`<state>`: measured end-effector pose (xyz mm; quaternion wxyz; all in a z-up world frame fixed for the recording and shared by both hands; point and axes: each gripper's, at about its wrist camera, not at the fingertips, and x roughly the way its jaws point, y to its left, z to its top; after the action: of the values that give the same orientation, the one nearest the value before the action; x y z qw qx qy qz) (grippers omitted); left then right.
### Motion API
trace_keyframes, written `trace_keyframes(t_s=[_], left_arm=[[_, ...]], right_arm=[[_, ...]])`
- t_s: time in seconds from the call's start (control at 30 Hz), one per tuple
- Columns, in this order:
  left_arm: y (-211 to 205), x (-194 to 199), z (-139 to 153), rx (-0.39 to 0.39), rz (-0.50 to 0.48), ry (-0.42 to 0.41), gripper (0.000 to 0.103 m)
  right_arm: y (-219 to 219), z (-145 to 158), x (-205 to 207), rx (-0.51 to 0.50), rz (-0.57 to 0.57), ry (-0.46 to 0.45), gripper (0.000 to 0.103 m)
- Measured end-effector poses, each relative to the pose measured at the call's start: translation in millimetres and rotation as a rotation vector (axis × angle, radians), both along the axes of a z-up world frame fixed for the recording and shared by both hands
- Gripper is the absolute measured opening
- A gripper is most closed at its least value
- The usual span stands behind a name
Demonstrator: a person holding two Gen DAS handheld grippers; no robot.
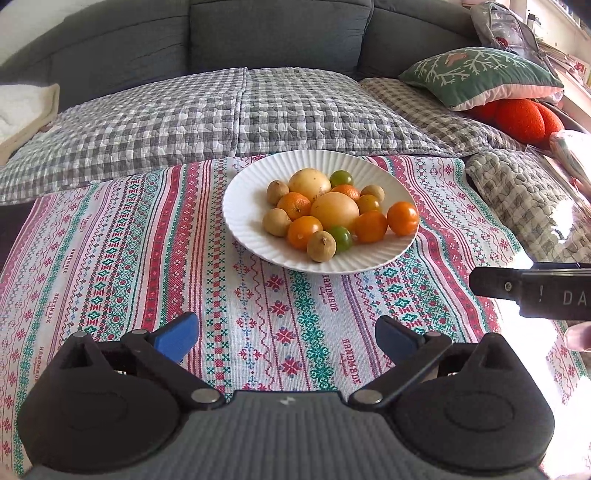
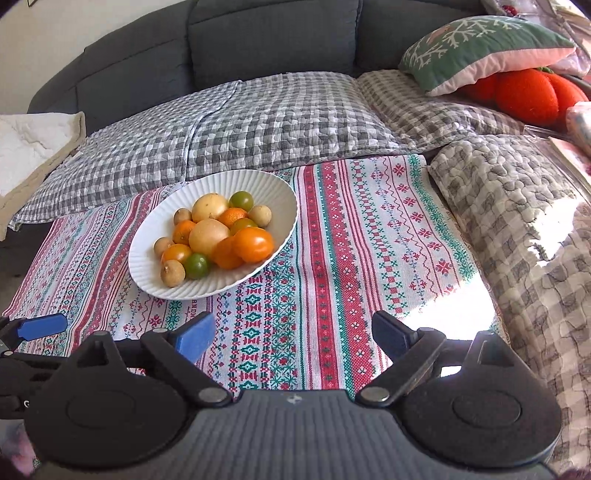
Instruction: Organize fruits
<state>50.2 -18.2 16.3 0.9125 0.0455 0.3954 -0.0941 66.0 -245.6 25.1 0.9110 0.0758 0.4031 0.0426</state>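
A white ribbed plate point(image 1: 251, 218) point(image 2: 147, 258) sits on a patterned cloth and holds a pile of fruit: two large pale yellow fruits point(image 1: 335, 210) point(image 2: 208, 235), several orange tomatoes point(image 1: 402, 218) point(image 2: 253, 243), small green tomatoes point(image 1: 340, 238) point(image 2: 197, 265) and several small tan round fruits point(image 1: 321, 246) point(image 2: 172, 273). My left gripper point(image 1: 286, 338) is open and empty, low over the cloth in front of the plate. My right gripper point(image 2: 291, 334) is open and empty, in front and to the right of the plate. The right gripper's side shows at the right edge of the left wrist view point(image 1: 532, 291).
The patterned cloth point(image 1: 258, 314) point(image 2: 351, 240) lies over a grey checked quilt point(image 1: 184, 122) point(image 2: 258, 122) on a dark grey sofa point(image 1: 277, 33). A green snowflake cushion point(image 1: 480, 74) point(image 2: 480, 48) and an orange plush point(image 1: 521, 116) point(image 2: 524, 92) lie at the right.
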Motion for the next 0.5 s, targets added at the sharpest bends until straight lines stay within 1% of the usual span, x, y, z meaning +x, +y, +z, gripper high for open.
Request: trace_keyframes(t_s=[0.3,0.5], left_arm=[[-4,-7,0,0.025,0.027,0.036,0.087],[-7,-8,-4,0.059,0.044,0.053,0.087]], right_arm=[[5,4,-11,-0.049,-0.025,0.01,0.098],[13,2,-9,-0.09,-0.008,0.023,0.099]])
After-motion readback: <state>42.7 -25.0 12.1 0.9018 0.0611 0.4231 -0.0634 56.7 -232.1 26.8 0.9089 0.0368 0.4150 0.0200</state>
